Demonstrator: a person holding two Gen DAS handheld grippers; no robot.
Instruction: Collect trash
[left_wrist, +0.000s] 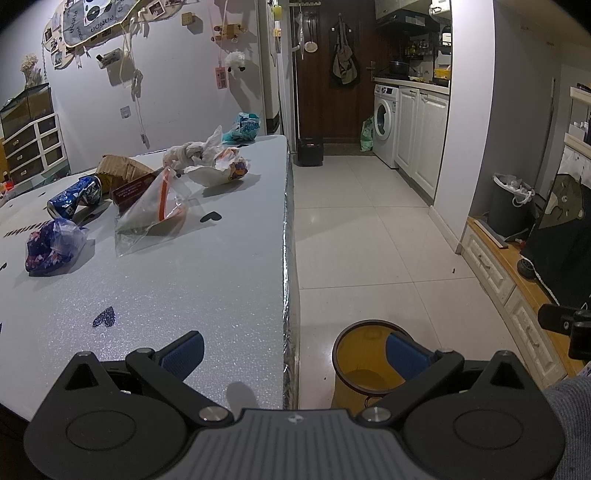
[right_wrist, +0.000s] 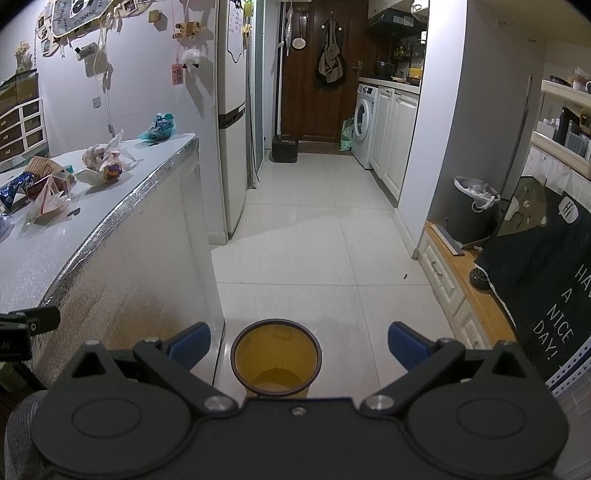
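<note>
Crumpled wrappers, a dented blue can (left_wrist: 75, 196) and plastic bags litter the counter (left_wrist: 207, 280); both hand-held grippers gape empty.

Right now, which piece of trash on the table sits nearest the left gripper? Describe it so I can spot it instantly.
Start at the silver-edged white table on the left of the left wrist view. Nearest the left gripper lies a crumpled dark blue floral plastic bag, in front of the crushed blue can. It alone has a pink flower print.
</note>
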